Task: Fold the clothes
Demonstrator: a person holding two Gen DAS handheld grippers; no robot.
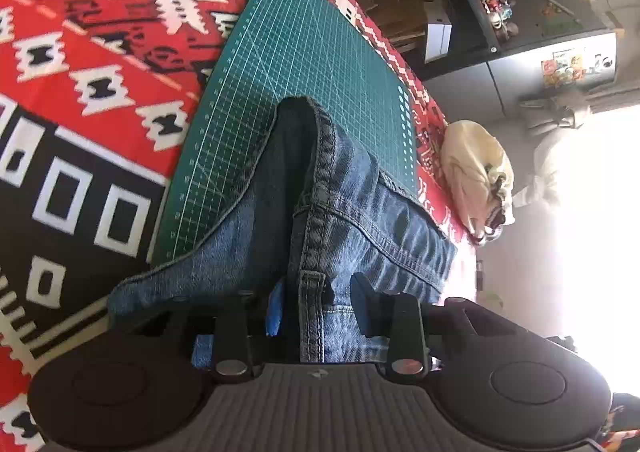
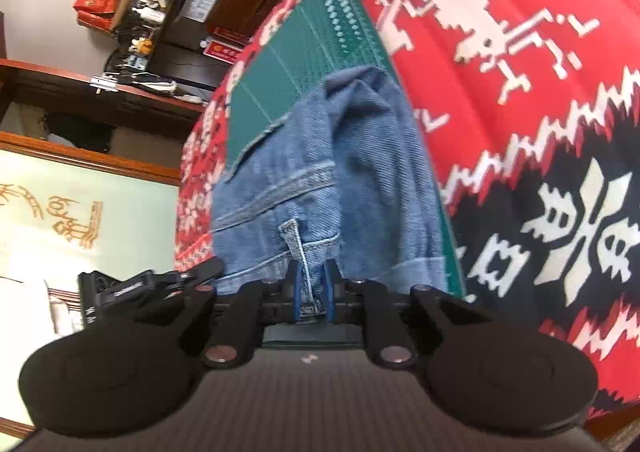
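Note:
Blue denim jeans hang bunched over a green cutting mat. My left gripper is shut on a thick seamed edge of the jeans with a belt loop, the denim filling the gap between its fingers. In the right wrist view the same jeans drape down toward the mat. There my right gripper is shut on a narrow fold of denim at a belt loop, its blue pads pressed close together. Both grips lift the cloth off the mat.
The mat lies on a red, black and white patterned blanket. A cream cloth bundle sits at the blanket's edge. Shelves with clutter and a fridge stand beyond. A black tool body shows beside my right gripper.

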